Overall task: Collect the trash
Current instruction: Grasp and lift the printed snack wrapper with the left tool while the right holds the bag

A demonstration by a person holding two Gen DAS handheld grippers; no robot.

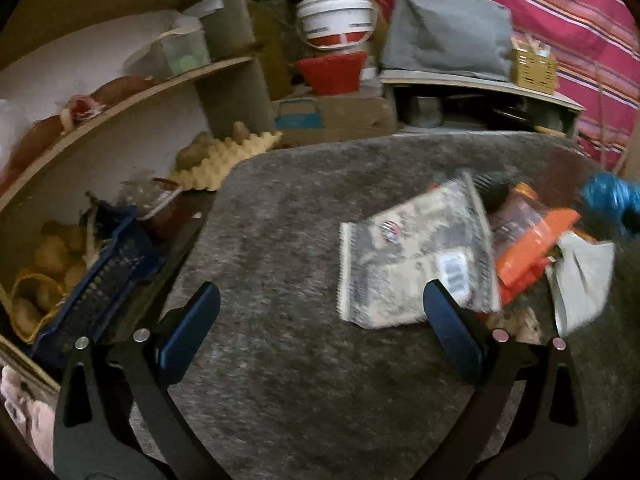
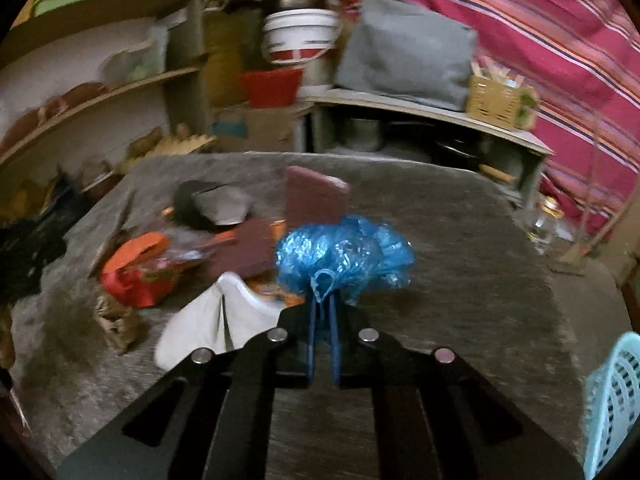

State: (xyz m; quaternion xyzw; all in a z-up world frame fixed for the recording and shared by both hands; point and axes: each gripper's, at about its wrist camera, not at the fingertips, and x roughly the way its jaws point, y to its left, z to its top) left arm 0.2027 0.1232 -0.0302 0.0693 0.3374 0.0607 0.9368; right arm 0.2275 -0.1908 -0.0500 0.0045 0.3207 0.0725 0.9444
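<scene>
Left-wrist view, left to right. Curved brown wooden shelves (image 1: 132, 92) carry a dark blue slotted plastic crate (image 1: 100, 280) and a yellow moulded egg tray (image 1: 224, 156). The left gripper (image 1: 320, 320) hangs above the grey fuzzy carpeted surface (image 1: 288, 248) with its two dark blue fingers spread wide and nothing between them. Just beyond its right finger lies a flat grey-and-white printed foil wrapper (image 1: 416, 256), overlapped at its right edge by an orange plastic packet (image 1: 532, 248); a white crumpled paper piece (image 1: 580, 276) lies beside that.

Right-wrist view, left to right. The trash pile sits on the carpeted surface left of centre: a red-orange crumpled wrapper (image 2: 136, 268), a small brown crumpled scrap (image 2: 116, 320), the white paper, a black-and-grey pouch (image 2: 212, 204) and a maroon flat card packet (image 2: 312, 200). The right gripper (image 2: 323, 312) has its fingers pressed nearly together, pinching the knotted neck of a crinkled blue plastic bag (image 2: 344, 252), which bulges just past the fingertips. At the lower right edge appears a pale turquoise perforated plastic basket (image 2: 616, 400).
</scene>
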